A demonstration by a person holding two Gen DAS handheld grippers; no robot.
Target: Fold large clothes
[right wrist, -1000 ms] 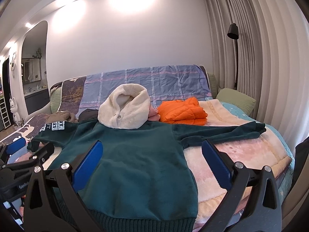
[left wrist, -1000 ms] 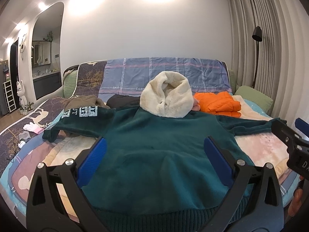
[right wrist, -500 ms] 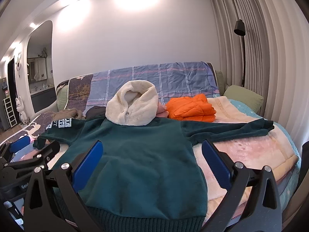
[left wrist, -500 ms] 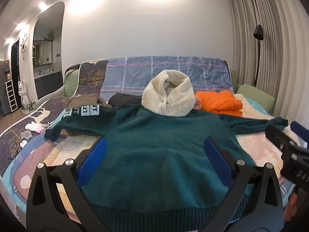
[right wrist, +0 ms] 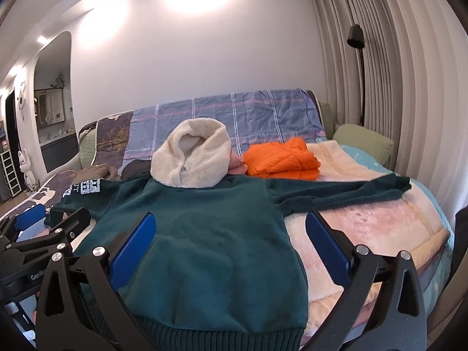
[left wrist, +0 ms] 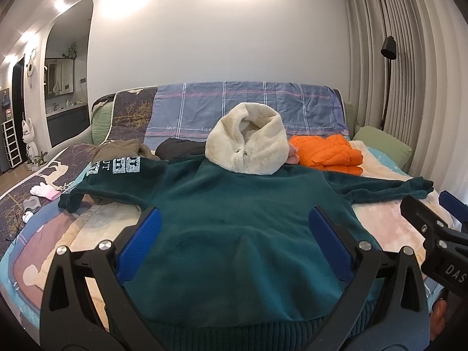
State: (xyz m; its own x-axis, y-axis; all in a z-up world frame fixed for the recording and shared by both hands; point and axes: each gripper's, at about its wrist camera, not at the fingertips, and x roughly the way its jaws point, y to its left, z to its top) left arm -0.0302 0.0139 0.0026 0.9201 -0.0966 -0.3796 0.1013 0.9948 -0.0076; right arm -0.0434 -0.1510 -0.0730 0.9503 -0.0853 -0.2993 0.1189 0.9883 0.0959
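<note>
Dark green fleece hoodie with cream hood spread flat on the bed, sleeves outstretched, unfolded; left hand-held gripper and right hand-held gripper hover open, folding not begun

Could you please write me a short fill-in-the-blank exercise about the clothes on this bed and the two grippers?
1. The green sweater has a fluffy ____ hood.
2. The folded jacket beside the hood is ____.
3. White lettering is printed on the sweater's ____ sleeve.
4. The left gripper and the right gripper are both ____.

Missing words: cream; orange; left; open
</note>
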